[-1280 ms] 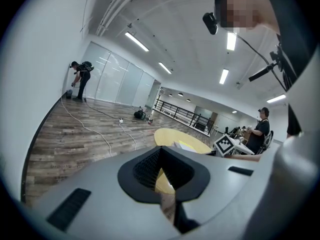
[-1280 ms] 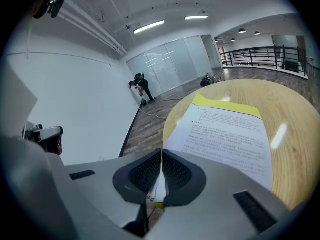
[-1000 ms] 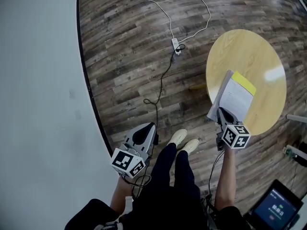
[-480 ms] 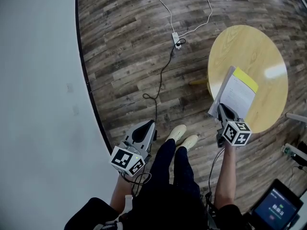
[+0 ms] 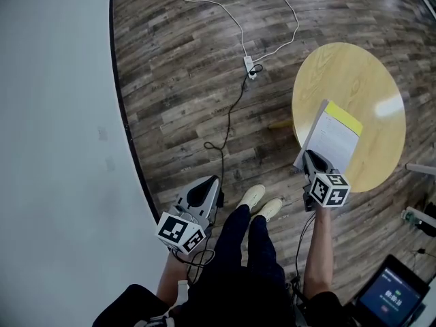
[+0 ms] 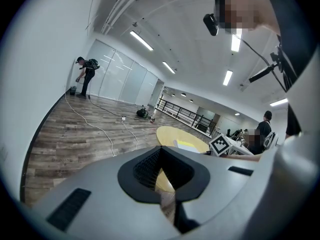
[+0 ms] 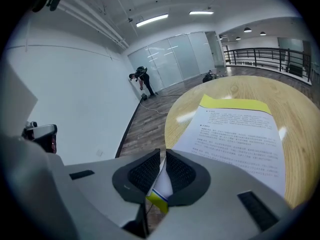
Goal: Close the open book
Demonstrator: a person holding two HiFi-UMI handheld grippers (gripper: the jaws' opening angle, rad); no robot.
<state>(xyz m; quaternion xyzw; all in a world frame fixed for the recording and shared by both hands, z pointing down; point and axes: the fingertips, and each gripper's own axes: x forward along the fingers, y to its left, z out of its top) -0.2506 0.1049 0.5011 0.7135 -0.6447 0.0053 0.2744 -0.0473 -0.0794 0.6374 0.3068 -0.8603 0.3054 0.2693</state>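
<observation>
Your right tongs (image 5: 310, 162) are clamped on a thin leaf of the book (image 5: 335, 140), at its corner by the near left rim of the bench (image 5: 354, 73). A white sheet with a yellow and blue edge sits pinched between the pads. The book lies open on that near left part of the bench, printed page up, with a yellow strip at the end nearer the bench's middle.

Your left tongs (image 5: 206, 188) hang over the floor, well clear of the bench, jaws slightly apart with nothing in them.

The step in hand looks like swinging the pinched leaf over the printed page.

- Hold the pinch firm but do not tug, since thin paper can tear or slip.
- Move in an arc about the spine rather than dragging, or the book may slide off the bench's rim.
- Release only once the leaf lies flat.
</observation>
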